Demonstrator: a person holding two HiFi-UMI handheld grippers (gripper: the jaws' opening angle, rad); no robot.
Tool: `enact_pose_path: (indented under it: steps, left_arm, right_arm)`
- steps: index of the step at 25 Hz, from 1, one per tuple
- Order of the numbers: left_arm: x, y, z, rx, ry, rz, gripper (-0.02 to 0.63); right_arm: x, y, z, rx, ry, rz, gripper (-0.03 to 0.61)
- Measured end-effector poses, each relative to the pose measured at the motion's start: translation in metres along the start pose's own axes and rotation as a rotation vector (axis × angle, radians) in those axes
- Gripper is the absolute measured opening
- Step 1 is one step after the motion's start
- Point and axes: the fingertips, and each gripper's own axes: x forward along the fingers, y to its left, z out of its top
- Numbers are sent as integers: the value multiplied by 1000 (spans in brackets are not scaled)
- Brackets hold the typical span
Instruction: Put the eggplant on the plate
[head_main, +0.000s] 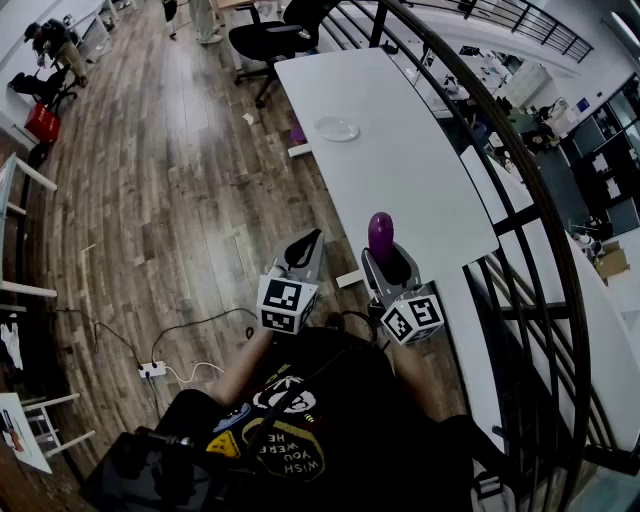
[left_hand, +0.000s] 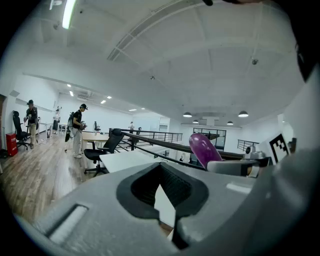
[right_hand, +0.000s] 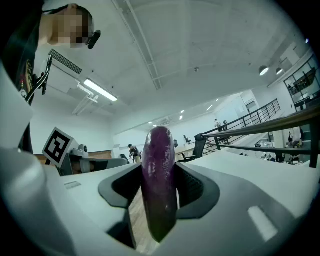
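Observation:
My right gripper (head_main: 383, 250) is shut on a purple eggplant (head_main: 380, 235) that stands upright between its jaws, just off the near end of the long white table (head_main: 410, 190). In the right gripper view the eggplant (right_hand: 159, 180) fills the gap between the black pads (right_hand: 192, 187). The left gripper view shows the eggplant (left_hand: 205, 149) off to the right. My left gripper (head_main: 312, 240) hovers beside the right one, over the wooden floor, with its fingertips together and nothing in them. A pale round plate (head_main: 337, 128) lies far up the table, near its left edge.
A black office chair (head_main: 270, 40) stands beyond the table's far end. A dark metal railing (head_main: 530, 210) curves along the table's right side, with more desks beyond. A power strip (head_main: 152, 370) and cables lie on the floor at left. People (head_main: 55, 45) stand far back left.

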Motion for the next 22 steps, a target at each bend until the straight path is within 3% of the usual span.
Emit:
enact_pose_path:
  steps: [13, 22]
  left_arm:
    - [-5, 8, -9, -10, 13, 2, 5]
    - [-16, 32, -21, -45, 17, 13, 5]
  right_arm:
    - [6, 6, -8, 2, 6, 12, 204]
    - [19, 17, -18, 68, 4, 44, 206]
